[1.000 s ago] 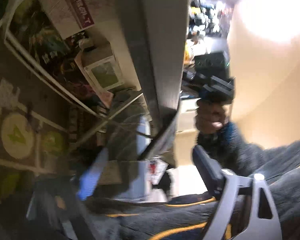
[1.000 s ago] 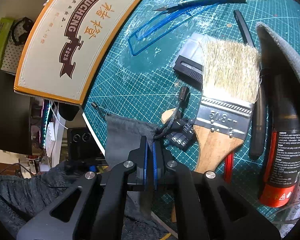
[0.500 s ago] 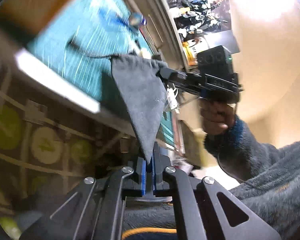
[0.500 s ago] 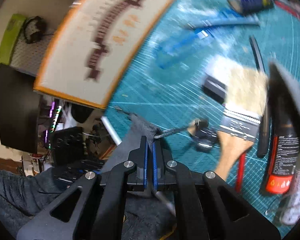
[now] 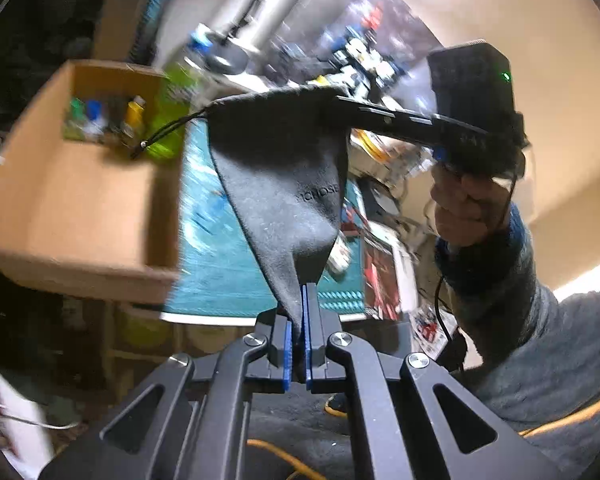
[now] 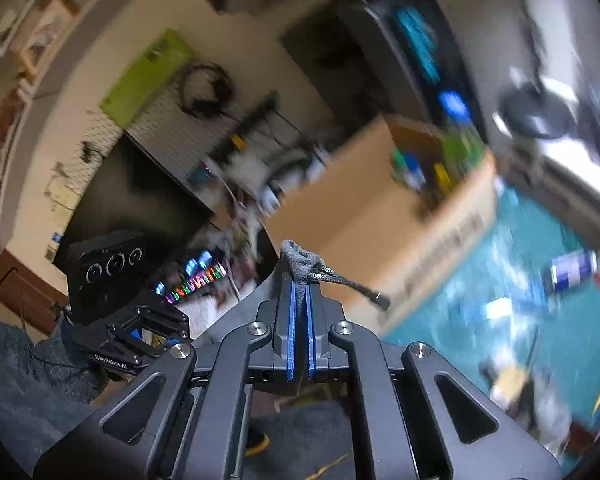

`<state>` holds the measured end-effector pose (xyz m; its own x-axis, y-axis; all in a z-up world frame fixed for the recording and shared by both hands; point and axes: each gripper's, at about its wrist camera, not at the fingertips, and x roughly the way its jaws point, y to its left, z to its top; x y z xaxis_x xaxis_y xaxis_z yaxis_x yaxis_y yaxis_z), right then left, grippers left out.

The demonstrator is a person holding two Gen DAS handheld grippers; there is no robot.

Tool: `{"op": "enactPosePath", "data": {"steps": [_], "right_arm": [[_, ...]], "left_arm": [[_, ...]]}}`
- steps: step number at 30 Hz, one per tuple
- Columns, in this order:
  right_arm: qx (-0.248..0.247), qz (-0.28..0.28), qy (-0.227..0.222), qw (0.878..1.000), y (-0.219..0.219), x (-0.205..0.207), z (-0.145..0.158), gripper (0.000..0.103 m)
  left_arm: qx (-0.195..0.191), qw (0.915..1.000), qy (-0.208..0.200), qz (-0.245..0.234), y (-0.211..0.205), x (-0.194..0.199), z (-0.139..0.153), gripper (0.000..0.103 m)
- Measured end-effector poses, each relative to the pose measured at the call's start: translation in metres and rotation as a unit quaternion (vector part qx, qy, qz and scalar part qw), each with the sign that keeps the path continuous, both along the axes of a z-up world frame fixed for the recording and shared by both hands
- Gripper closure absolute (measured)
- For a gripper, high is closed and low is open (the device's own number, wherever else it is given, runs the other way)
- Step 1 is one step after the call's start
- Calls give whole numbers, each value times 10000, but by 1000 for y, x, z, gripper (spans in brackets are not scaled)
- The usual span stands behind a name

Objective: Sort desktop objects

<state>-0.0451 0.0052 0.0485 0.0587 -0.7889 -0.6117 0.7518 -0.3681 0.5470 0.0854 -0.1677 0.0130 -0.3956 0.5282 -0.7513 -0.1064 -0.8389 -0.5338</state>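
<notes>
Counter (image 5: 220,272): a teal mat is seen below; blurred items are left lying on it, so sorting is judged unfinished.
Box (image 5: 72,208): cardboard, open-topped, set on the counter; bottles are seen inside, judged already sorted.
Pouch (image 5: 284,184): grey drawstring cloth, held stretched in the air above the counter between both grippers; not yet put anywhere.
Left gripper (image 5: 300,344): clamped together on the pouch's lower corner.
Right gripper (image 6: 300,332): clamped together on the pouch's bunched corded end.
Cord (image 6: 352,282): seen hanging free.
</notes>
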Motion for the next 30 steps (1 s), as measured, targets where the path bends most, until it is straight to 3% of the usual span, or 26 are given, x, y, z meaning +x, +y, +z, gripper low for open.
{"op": "enactPosePath", "data": {"steps": [3, 4, 10, 14, 20, 23, 27, 30], "right_arm": [[120, -30, -53, 9999, -43, -24, -1, 98], [168, -46, -103, 9998, -57, -32, -5, 98], [985, -368, -542, 9930, -143, -84, -78, 98], [1695, -615, -778, 9805, -190, -117, -145, 98], [2275, -880, -1117, 9633, -220, -144, -216, 98], [2405, -963, -1197, 9584, -230, -154, -237, 98], [2496, -1054, -1216, 9549, -239, -165, -256, 98], [2539, -1060, -1147, 9545, -243, -170, -267, 98]], "left_arm": [[-188, 9996, -127, 184, -38, -23, 25, 99], [-197, 9991, -279, 233, -58, -37, 19, 99], [-76, 9928, -1171, 256, -129, -117, -43, 99], [-254, 9807, -1935, 77, -168, -168, -97, 99], [-557, 9636, -2613, -81, -186, -202, -147, 99], [-695, 9563, -2838, -106, -190, -215, -164, 99], [-688, 9526, -2958, -203, -189, -223, -177, 98], [-1114, 9492, -2928, -281, -179, -231, -180, 98]]}}
